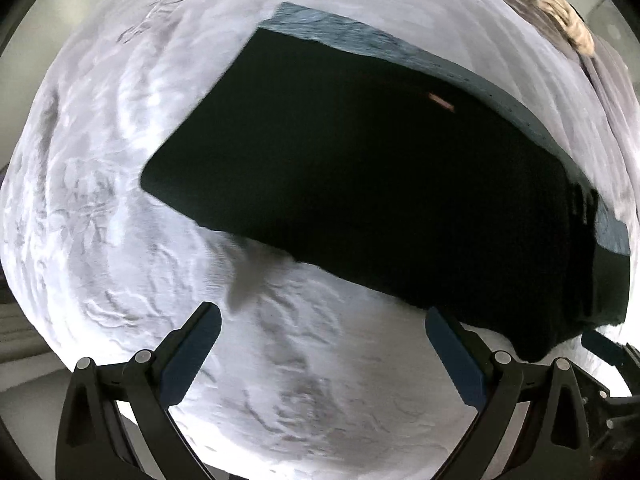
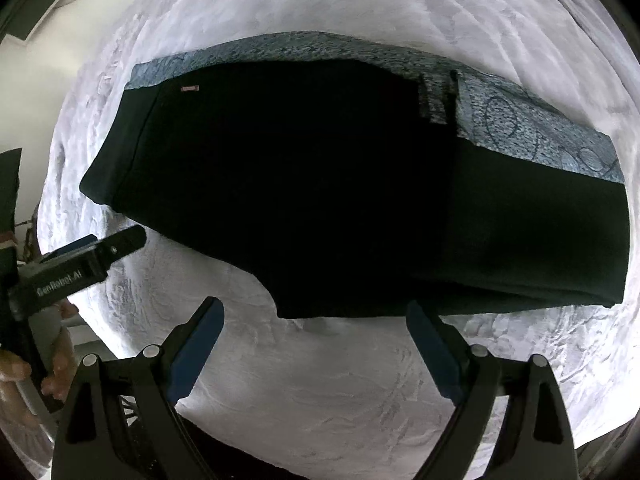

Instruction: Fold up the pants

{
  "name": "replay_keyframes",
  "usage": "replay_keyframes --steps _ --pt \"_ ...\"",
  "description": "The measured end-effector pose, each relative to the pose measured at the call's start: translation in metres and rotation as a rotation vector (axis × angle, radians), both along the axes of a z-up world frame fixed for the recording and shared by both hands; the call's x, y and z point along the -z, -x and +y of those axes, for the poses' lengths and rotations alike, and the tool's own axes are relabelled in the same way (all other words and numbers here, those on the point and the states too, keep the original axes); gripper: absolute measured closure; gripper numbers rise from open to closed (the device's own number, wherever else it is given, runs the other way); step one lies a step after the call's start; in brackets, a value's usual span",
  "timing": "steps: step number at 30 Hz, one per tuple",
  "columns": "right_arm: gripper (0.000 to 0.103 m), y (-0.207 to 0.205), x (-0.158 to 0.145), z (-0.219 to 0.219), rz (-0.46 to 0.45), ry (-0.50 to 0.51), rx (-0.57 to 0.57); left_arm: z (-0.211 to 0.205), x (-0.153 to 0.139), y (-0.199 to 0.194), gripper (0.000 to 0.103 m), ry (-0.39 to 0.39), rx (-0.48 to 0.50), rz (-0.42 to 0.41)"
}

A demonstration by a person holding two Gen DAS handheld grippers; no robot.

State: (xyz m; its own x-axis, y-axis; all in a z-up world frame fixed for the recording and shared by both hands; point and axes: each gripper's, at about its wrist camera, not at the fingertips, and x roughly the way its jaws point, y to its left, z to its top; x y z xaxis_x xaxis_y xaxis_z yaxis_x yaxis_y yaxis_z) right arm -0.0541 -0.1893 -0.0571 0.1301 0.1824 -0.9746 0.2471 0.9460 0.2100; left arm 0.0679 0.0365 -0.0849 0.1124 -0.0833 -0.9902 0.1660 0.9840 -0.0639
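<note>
Black pants [image 1: 360, 184] lie flat on a white textured bedspread [image 1: 100, 200], partly folded over, with a grey-blue patterned inner layer [image 1: 400, 46] showing along the far edge. A small pink label [image 1: 440, 101] sits on them. My left gripper [image 1: 320, 316] is open and empty, hovering just short of the near edge. In the right wrist view the pants [image 2: 320, 184] fill the middle, the patterned layer [image 2: 520, 120] at the back right. My right gripper [image 2: 316, 312] is open and empty, near the pants' front edge. The left gripper [image 2: 100, 252] shows at the left.
The bedspread [image 2: 340, 392] covers the bed all around the pants. A dark fuzzy item with beige patches [image 1: 560, 8] lies at the far right of the bed. The bed's left edge and floor [image 2: 60, 72] show in the right wrist view.
</note>
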Motion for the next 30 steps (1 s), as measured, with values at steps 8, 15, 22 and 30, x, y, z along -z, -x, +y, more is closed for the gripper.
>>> replay_keyframes --steps 8,15,22,30 --pt "0.009 -0.014 0.003 0.013 0.000 0.000 -0.010 0.043 0.001 -0.003 0.000 0.065 -0.027 0.032" --pt "0.009 -0.026 0.019 0.014 0.023 -0.024 0.016 0.082 -0.008 -0.029 0.000 0.225 -0.085 0.041" --pt "0.009 -0.027 0.034 0.014 0.033 -0.066 0.018 0.139 -0.005 -0.050 0.000 0.516 -0.176 0.091" --pt "0.009 -0.030 0.040 0.015 0.037 -0.063 0.014 0.121 0.001 -0.049 0.000 0.607 -0.127 0.088"
